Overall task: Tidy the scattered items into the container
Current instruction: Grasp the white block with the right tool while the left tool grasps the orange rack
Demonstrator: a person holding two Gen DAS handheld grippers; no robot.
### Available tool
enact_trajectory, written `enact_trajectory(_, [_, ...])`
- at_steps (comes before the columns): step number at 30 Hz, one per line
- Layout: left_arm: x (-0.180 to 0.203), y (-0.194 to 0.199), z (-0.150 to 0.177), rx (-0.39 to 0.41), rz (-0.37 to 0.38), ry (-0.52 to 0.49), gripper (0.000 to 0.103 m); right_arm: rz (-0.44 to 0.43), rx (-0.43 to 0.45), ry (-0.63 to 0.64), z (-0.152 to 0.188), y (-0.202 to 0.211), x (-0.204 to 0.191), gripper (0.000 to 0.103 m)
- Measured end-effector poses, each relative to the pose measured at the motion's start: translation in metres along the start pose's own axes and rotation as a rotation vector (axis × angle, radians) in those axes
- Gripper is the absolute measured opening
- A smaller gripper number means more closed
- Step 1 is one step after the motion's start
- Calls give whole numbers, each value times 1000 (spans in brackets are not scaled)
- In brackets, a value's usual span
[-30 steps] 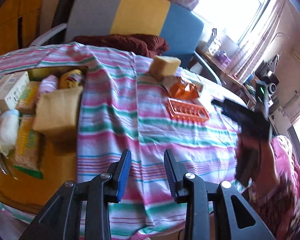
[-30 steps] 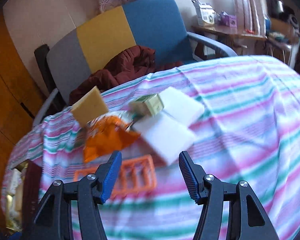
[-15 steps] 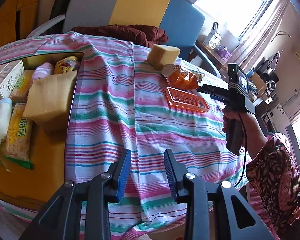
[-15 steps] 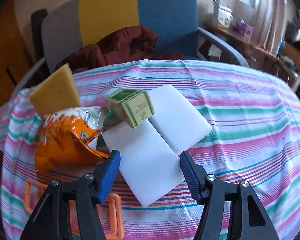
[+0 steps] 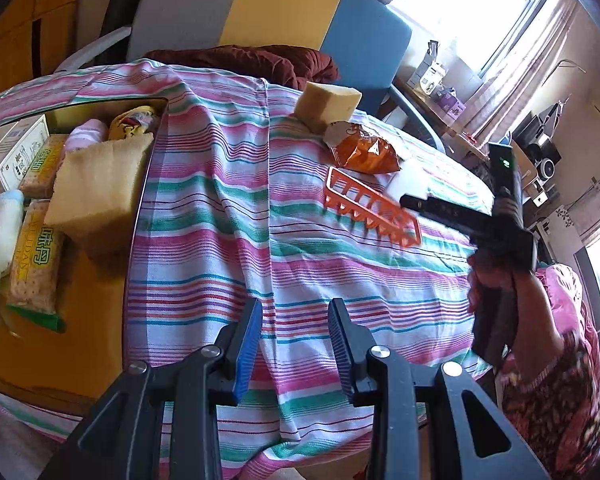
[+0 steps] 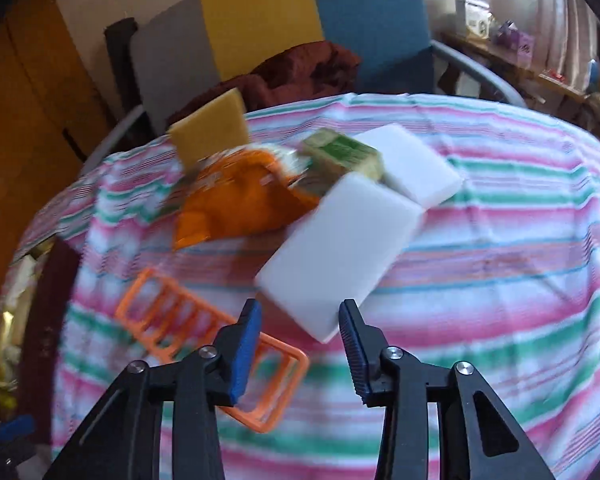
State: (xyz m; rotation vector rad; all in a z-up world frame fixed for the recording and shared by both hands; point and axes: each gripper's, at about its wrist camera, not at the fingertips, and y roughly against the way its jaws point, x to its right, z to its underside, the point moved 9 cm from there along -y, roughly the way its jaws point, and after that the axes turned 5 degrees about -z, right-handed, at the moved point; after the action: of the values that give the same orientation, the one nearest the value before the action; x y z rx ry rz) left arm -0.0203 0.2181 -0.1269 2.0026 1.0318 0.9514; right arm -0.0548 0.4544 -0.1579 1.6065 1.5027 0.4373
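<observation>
On the striped cloth lie two white foam blocks (image 6: 340, 248), a small green box (image 6: 342, 156), an orange snack bag (image 6: 236, 200), a yellow sponge (image 6: 210, 130) and an orange plastic rack (image 6: 188, 328). My right gripper (image 6: 300, 324) stands open just short of the near white block, empty. At the left, the container (image 5: 140, 196) holds a sponge (image 5: 96, 188), cracker packs and boxes. My left gripper (image 5: 294, 320) hangs open and empty over the cloth near the table's front. The rack (image 5: 372, 210), bag (image 5: 364, 152) and sponge (image 5: 326, 104) show in the left wrist view too.
A grey, yellow and blue chair (image 5: 268, 12) with a dark red cloth (image 5: 252, 60) stands behind the table. A person's hand (image 5: 496, 284) holds the right gripper at the right. Shelves with clutter (image 5: 540, 152) line the window wall.
The right gripper has swung and pulled back a little, so the rack is in front of its left finger again. The left gripper has stayed almost still.
</observation>
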Motion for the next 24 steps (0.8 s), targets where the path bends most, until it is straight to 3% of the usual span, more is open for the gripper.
enact_trajectory(2, [1, 0, 1, 1, 2, -3, 34, -105, -36, -12, 18, 2, -26, 34])
enact_trajectory(4, [2, 0, 2, -1, -1, -9, 34, -191, -63, 1, 39, 6, -54, 33])
enact_trajectory(9, [1, -1, 3, -4, -3, -6, 34, -262, -43, 22, 58, 23, -82, 34])
enact_trajectory(11, [-1, 0, 3, -2, -2, 5, 34, -316, 25, -56, 48, 38, -78, 46])
enact_trajectory(13, [-2, -1, 2, -4, 0, 18, 34, -271, 90, -88, 31, 47, -61, 55])
enact_trajectory(16, [0, -5, 2, -20, 14, 30, 34, -194, 104, -158, 15, 40, -40, 75])
enact_trajectory(21, [10, -5, 0, -8, 9, -6, 34, -185, 39, -343, 2, 9, -32, 81])
enact_trajectory(24, [12, -4, 0, -5, 6, -22, 34, -99, 36, -315, 1, 0, -40, 86])
